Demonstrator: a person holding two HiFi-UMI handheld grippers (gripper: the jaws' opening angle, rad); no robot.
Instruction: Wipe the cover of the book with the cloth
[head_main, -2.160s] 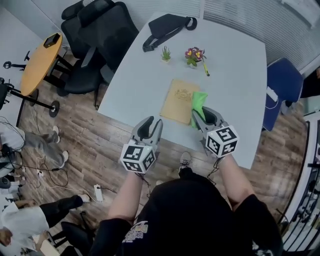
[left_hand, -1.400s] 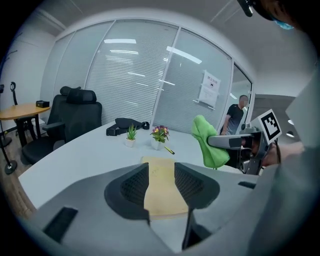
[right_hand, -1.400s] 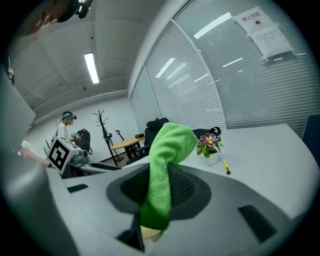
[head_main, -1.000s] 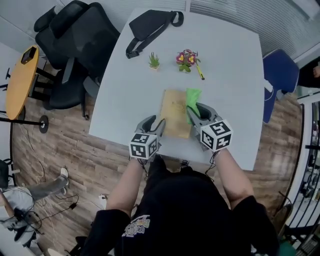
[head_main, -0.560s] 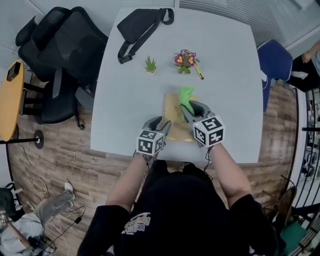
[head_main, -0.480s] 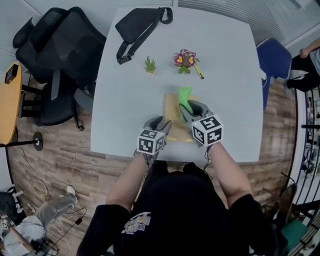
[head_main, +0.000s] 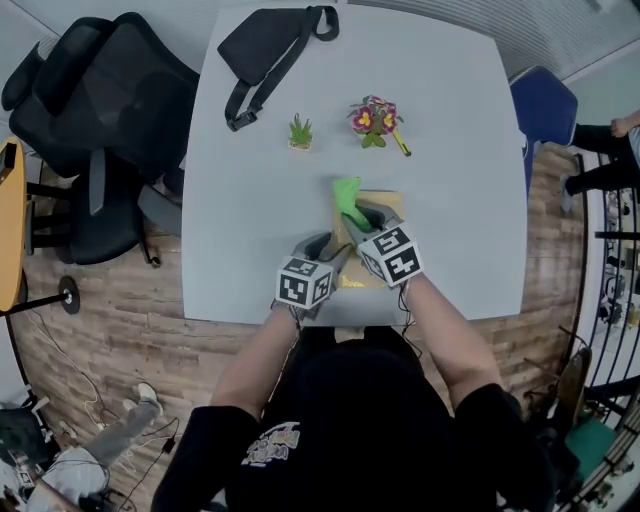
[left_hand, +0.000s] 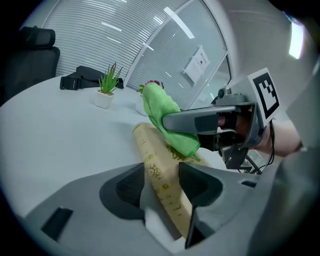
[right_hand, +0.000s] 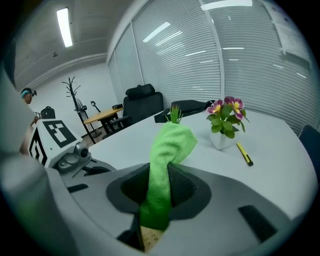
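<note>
Wood-plank flooring (head_main: 150, 330) is seen around a pale grey bench (head_main: 250, 170); black office chairs (head_main: 100, 110) are placed at its left and a blue chair (head_main: 545, 105) at its right.

Items on the bench:
- Black waist bag (head_main: 265, 45), laid at the far left corner.
- Small green potted plant (head_main: 299, 131), set upright near the middle.
- Pot of purple and yellow flowers (head_main: 371, 118), set just right of the plant.
- Yellow pen (head_main: 400, 143), laid beside the flower pot.
- Tan book (left_hand: 160, 175), laid flat near the front edge, its gold-printed spine turned to the left.

Held items:
- Green cloth (right_hand: 167, 150), pinched between the jaws of the right claw (head_main: 358, 212). Its loose end is bunched beyond the jaw tips and is lowered onto the book's cover near the far left corner.
- Left claw (head_main: 330, 245), set over the near left edge of the book. Its jaws have just been opening and are held wide, with the spine lying between them. No pad is seen pressed to the spine.

Both claws are carried by a person in a black shirt, standing at the bench's front edge.
</note>
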